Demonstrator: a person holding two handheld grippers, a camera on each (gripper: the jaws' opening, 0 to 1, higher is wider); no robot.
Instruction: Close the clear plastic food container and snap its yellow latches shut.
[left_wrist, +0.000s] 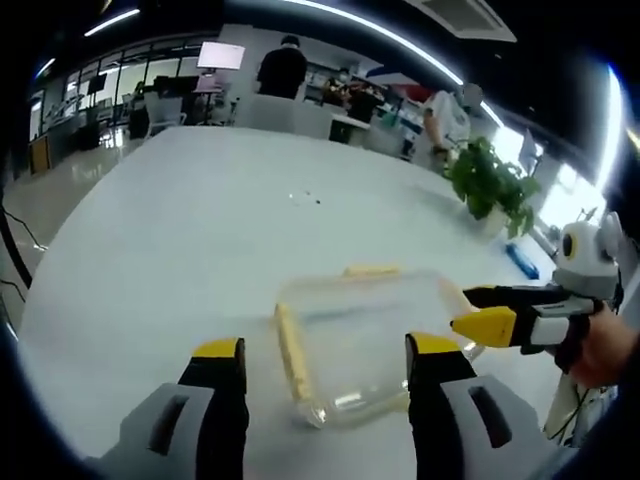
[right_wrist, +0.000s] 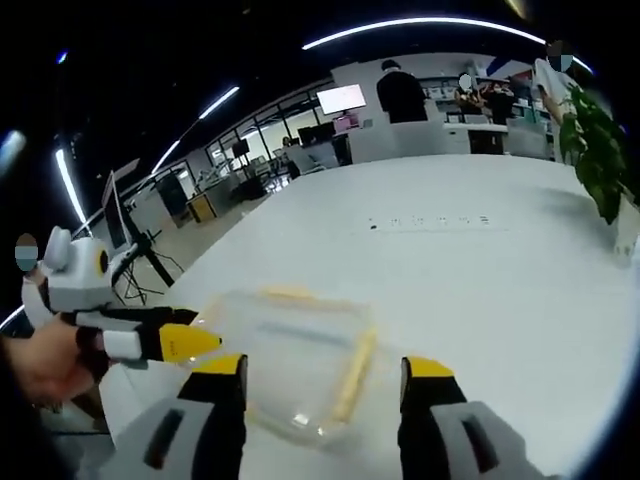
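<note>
A broad white table (left_wrist: 200, 240) stretched away under both cameras, its far edge meeting an open office where people stood among desks and screens. A leafy green plant (left_wrist: 492, 182) in a white pot sat near the table's right edge in the left gripper view, with a small blue object (left_wrist: 522, 261) lying just beside it. The same plant (right_wrist: 598, 150) showed at the right margin of the right gripper view.

The clear plastic food container (left_wrist: 365, 340) lay flat on the table close to the cameras, lid on top, with 2 yellow latches (left_wrist: 292, 350) visible along its sides in the left gripper view: 1 long strip on the near-left side and 1 on the far side. In the right gripper view the container (right_wrist: 290, 360) sat between the 2 grippers, a yellow latch running along its right side.

The left gripper (left_wrist: 325, 365) hung low over the table with its 2 yellow-tipped jaws spread wide, the container lying in the gap between them and nothing gripped. The right gripper (right_wrist: 320, 375) was likewise spread apart, holding nothing. Seen from the left gripper view, the right gripper (left_wrist: 478, 310) came in from the right, held by a hand (left_wrist: 605, 345), its yellow tips at the container's right edge; whether they touched it could not be told. From the right gripper view the left gripper (right_wrist: 190, 342) reached in beside the container's left corner.
</note>
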